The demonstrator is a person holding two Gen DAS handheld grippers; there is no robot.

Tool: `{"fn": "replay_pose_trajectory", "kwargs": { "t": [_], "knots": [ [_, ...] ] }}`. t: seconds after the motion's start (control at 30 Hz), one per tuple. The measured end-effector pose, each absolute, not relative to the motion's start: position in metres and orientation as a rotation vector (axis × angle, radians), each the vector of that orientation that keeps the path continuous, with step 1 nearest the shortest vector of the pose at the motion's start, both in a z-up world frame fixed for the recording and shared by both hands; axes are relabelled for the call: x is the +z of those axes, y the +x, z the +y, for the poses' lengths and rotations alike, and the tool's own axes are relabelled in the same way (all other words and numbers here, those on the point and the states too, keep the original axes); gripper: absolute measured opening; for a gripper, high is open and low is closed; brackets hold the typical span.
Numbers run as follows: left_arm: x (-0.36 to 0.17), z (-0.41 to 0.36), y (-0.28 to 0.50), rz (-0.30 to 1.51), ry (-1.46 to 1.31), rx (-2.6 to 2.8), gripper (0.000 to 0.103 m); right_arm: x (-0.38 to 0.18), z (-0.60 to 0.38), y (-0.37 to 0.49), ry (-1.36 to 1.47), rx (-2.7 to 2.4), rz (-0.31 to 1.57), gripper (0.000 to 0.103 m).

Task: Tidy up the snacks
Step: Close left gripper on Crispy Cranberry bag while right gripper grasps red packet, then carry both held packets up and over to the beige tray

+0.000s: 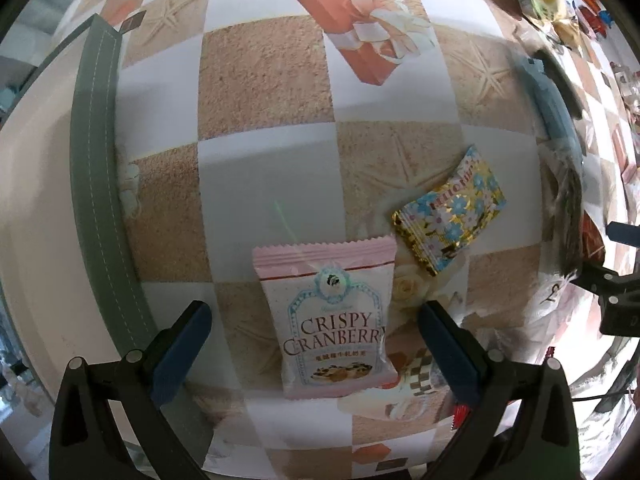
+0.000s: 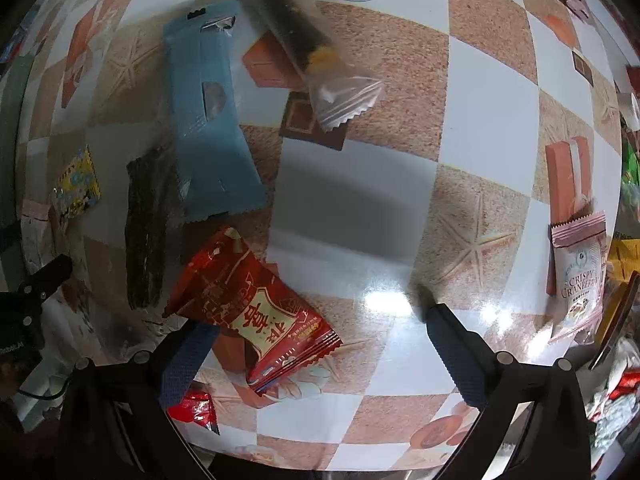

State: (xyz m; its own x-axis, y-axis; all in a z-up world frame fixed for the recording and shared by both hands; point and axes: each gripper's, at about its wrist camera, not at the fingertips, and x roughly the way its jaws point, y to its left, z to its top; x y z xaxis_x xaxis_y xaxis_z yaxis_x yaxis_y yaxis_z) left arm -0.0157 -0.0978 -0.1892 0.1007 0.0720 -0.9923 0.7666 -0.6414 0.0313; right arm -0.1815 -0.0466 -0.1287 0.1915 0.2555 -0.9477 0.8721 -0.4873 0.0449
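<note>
The left hand-held gripper point(image 1: 316, 332) hangs wide open around a pink-and-white "Crispy Cranberry" snack packet point(image 1: 334, 320) lying flat on the checkered bench point(image 1: 264, 76). The right hand-held gripper point(image 2: 316, 354) gapes wide over a red foil snack packet point(image 2: 256, 308), beside a blue wrapper point(image 2: 208, 120).

You have two pink-and-white "Crispy Cranberry" packets, one before each camera point(image 1: 334, 322) point(image 2: 578, 276). You have one gold foil packet with blue flowers point(image 1: 450, 216), one long blue plastic sachet point(image 2: 208, 120), one clear wrapper holding a dark roll point(image 2: 308, 44), one dark brown strip in clear film point(image 2: 148, 232), and one red packet with Chinese characters point(image 2: 256, 304).
</note>
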Motion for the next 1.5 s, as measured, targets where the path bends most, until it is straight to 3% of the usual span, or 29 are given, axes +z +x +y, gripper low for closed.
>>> {"fn": "replay_pose_trajectory", "kwargs": {
  "t": [0.27, 0.37, 0.47, 0.5, 0.57, 0.63, 1.03, 1.5],
  "knots": [
    [-0.167, -0.099, 0.009, 0.823, 1.781, -1.612, 0.103, -0.109, -0.051, -0.2, 1.884, -1.36, 1.012, 0.103],
    [-0.17, -0.097, 0.012, 0.84, 1.805, -1.548, 0.103, -0.108, -0.056, -0.191, 1.881, -1.378, 0.999, 0.094],
    [-0.164, -0.089, 0.012, 0.804, 1.814, -1.556, 0.097, -0.094, -0.055, -0.184, 1.845, -1.392, 0.993, 0.061],
    [-0.162, -0.086, 0.012, 0.793, 1.818, -1.572, 0.092, -0.09, -0.053, -0.183, 1.84, -1.396, 0.987, 0.04],
    [-0.158, -0.078, 0.012, 0.773, 1.818, -1.603, 0.078, -0.089, -0.047, -0.187, 1.881, -1.373, 0.927, 0.041],
    [-0.152, -0.069, 0.012, 0.736, 1.815, -1.631, 0.049, -0.088, -0.04, -0.189, 1.913, -1.374, 0.885, 0.041],
    [-0.116, -0.042, 0.033, 0.72, 1.779, -1.72, 0.047, -0.054, 0.02, -0.205, 2.043, -1.436, 0.637, 0.041],
    [-0.06, -0.042, 0.055, 0.728, 1.711, -1.749, 0.047, -0.025, -0.001, -0.144, 1.995, -1.353, 0.67, 0.041]
  ]
}}
